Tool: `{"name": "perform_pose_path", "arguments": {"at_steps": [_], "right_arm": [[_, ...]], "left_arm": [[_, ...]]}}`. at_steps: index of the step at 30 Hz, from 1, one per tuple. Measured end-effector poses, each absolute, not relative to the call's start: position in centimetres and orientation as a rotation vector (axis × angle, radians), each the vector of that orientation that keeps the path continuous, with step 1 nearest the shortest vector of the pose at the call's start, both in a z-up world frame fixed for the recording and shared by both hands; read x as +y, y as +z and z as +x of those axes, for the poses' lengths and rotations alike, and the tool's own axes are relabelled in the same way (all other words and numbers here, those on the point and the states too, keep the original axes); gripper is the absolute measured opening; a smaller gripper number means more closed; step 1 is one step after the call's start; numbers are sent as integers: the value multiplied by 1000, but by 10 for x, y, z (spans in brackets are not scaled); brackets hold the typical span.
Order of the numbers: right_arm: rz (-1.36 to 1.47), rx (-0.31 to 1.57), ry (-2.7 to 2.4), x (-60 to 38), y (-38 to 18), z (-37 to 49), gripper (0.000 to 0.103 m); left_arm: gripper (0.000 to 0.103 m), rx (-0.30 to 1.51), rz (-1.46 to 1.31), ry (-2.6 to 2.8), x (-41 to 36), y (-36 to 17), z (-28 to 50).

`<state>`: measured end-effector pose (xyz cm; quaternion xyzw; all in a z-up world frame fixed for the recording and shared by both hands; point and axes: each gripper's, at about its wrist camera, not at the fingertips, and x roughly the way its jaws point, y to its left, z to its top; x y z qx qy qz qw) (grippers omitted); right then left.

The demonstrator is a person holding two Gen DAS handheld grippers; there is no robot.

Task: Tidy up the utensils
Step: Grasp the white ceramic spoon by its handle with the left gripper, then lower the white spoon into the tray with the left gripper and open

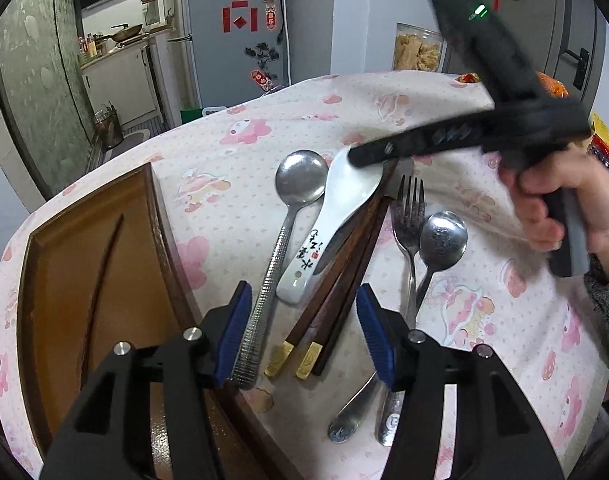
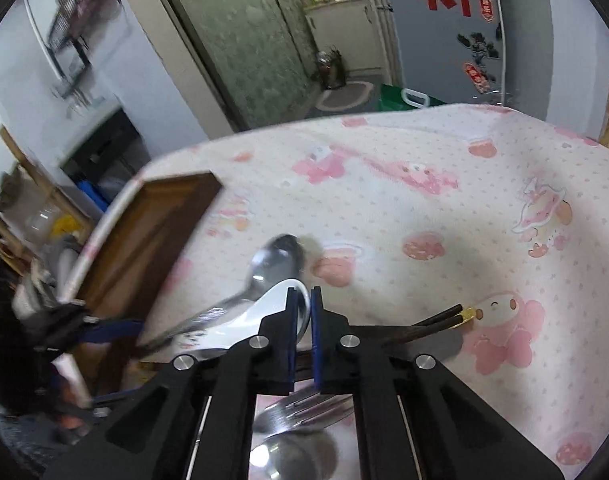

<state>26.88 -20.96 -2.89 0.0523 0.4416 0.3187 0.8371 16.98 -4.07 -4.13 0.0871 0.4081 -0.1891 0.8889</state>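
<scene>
Fork [image 2: 304,408] handle hidden behind right tongs [image 2: 304,300]

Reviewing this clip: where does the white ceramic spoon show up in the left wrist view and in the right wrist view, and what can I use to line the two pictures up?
Left wrist view: the white ceramic spoon lies centre frame, slanting, its bowl under the right gripper.
Right wrist view: the white ceramic spoon is low centre, its bowl rim between the shut blue pads.
Shared landmark: the wooden tray, left of the spoon in both.
</scene>
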Motion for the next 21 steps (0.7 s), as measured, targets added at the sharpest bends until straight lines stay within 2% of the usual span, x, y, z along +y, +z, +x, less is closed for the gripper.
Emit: {"name": "perform_pose_path", "arguments": {"at_steps": [7, 8, 9, 10, 11, 21], "right_arm": [[191, 903, 784, -226, 4, 248, 5], [200, 902, 794, -227, 7, 245, 5], [190, 899, 792, -227, 11, 242, 5], [172, 895, 786, -225, 14, 239, 5], [163, 894, 779, -224, 17, 237, 5], [112, 899, 814, -181, 31, 225, 5]], "left_arm": [[58, 831, 188, -393, -48, -42, 176], [55, 827, 188, -395, -50, -41, 177], [51, 816, 191, -395, -51, -40, 177], [32, 811, 192, -397, -52, -39, 177], [26, 816, 190, -409, -54, -38, 177], [24, 796, 217, -346, -24, -23, 150]]}}
